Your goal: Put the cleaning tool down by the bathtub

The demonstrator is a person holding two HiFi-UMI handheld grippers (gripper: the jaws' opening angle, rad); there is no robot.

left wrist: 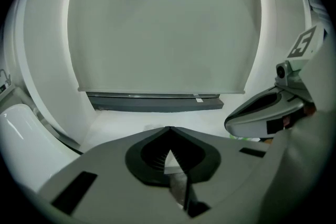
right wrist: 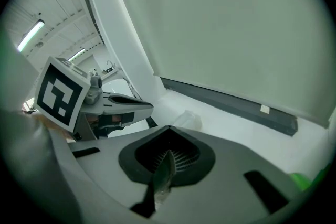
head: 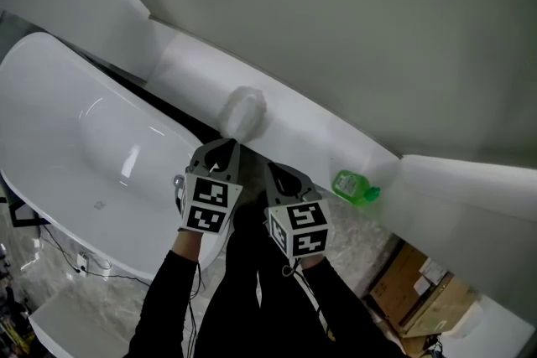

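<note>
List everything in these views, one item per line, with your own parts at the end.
bathtub: one, white, left side of the head view
ledge: one, white, running diagonally behind the tub
cleaning tool: one, whitish and blurred (identity is my guess), on the ledge just ahead of the left gripper
bottle: one, green, at the ledge's near edge, right of the right gripper
cardboard boxes: at least two, brown, lower right
cables: a few, black, lower left
left gripper: one, grey, jaws shut, empty
right gripper: one, grey, jaws shut, empty
sleeves: two, black
</note>
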